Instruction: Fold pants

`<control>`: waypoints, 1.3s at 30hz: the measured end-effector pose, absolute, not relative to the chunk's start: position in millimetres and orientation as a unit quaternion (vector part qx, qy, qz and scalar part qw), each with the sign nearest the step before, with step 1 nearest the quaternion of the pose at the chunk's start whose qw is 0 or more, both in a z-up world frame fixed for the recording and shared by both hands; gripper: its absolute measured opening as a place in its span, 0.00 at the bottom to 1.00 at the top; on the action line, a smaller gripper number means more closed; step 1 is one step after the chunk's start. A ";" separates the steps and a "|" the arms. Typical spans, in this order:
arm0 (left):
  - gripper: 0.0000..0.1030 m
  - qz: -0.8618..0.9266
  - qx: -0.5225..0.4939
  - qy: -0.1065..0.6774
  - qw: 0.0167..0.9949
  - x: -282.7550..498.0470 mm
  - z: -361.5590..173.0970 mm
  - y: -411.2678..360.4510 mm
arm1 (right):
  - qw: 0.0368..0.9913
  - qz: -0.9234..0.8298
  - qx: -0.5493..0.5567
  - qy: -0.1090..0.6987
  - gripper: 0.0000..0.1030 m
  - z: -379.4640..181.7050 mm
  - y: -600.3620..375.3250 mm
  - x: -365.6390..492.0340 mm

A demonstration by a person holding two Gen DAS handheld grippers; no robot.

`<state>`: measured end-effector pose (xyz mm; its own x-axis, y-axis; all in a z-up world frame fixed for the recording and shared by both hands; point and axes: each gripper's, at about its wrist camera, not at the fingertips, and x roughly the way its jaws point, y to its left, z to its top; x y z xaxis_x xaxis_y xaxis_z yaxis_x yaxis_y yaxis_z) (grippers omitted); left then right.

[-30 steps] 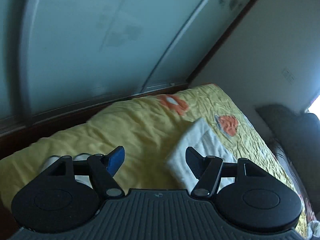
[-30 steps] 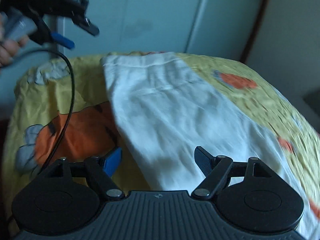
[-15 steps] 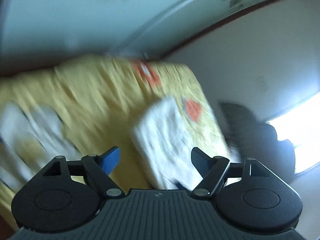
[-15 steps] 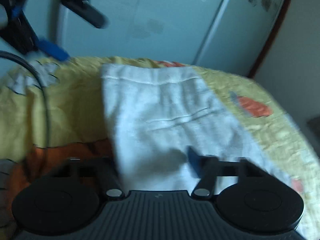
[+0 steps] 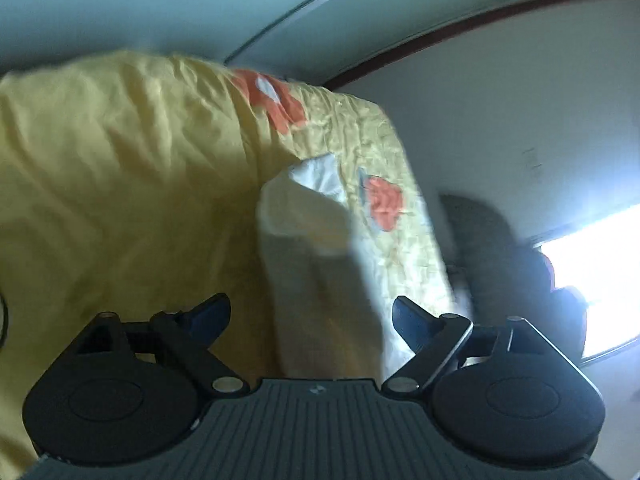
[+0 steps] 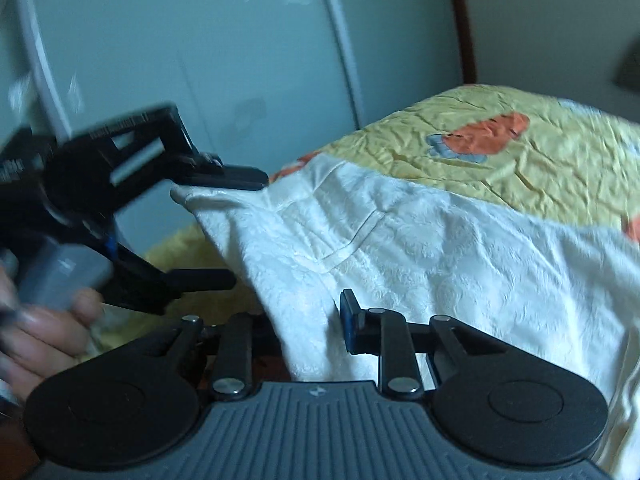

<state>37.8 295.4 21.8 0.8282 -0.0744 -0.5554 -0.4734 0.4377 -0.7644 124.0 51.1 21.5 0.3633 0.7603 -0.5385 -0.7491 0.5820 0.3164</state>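
Observation:
The white textured pants [image 6: 420,240] lie on a yellow quilted bedspread [image 6: 540,152]. My right gripper [image 6: 308,320] has narrowed its jaws on the pants' near edge, which is bunched between the fingers. The left gripper [image 6: 236,228] shows in the right wrist view, held in a hand, its fingers spread on either side of the pants' corner. In the left wrist view the left gripper [image 5: 310,314] is open, with the raised pants [image 5: 320,280] running between its fingers.
Pale sliding wardrobe doors [image 6: 200,60] stand behind the bed. A dark wooden frame [image 5: 460,32] borders a white wall. A dark pillow [image 5: 488,240] and a bright window [image 5: 600,272] lie at the right.
My right gripper has closed from wide open onto the pants' edge and lifted it. My left gripper swung down and right to the pants' corner.

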 end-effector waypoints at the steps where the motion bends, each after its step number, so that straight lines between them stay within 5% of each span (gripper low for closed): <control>1: 0.79 0.128 -0.514 0.270 0.804 41.1 18.2 295.8 | 0.821 0.457 0.026 0.340 0.22 20.3 47.7 127.4; 5: 0.30 0.116 -0.509 0.283 0.805 50.1 10.5 295.5 | 0.807 0.460 0.031 0.369 0.30 16.5 46.8 128.1; 7: 0.20 0.126 -0.469 0.284 0.827 49.5 16.8 291.2 | 0.804 0.468 0.028 0.366 0.38 21.0 41.2 121.7; 10: 0.15 0.136 -0.369 0.295 0.871 54.0 30.3 277.1 | 0.781 0.501 0.075 0.364 0.64 31.4 14.7 119.5; 15: 0.12 0.121 -0.180 0.271 0.938 60.6 70.0 218.3 | 0.755 0.487 0.225 0.377 0.64 43.4 -70.7 147.9; 20: 0.12 0.029 -0.079 0.234 0.969 67.0 101.8 134.6 | 0.734 0.403 0.365 0.407 0.72 26.3 -171.0 192.0; 25: 0.13 -0.068 -0.036 0.268 0.960 101.5 73.6 45.9 | 0.692 0.373 0.465 0.408 0.75 0.1 -232.5 200.7; 34: 0.13 -0.110 0.015 0.322 0.940 105.2 19.6 -21.8 | 0.709 0.342 0.386 0.481 0.78 -18.3 -229.4 207.1; 37: 0.39 -0.147 0.060 0.322 0.933 99.6 23.5 -28.9 | 0.707 0.347 0.375 0.490 0.78 -20.6 -222.4 206.7; 39: 0.77 -0.198 0.134 0.315 0.919 81.1 27.3 -39.7 | 0.707 0.347 0.366 0.495 0.78 -21.1 -218.9 209.4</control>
<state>81.1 -39.7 27.3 0.7238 -0.2790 -0.6311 0.4479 0.8857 0.1221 209.4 -218.9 -21.1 0.2676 0.8536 -0.4469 -0.1291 0.4914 0.8613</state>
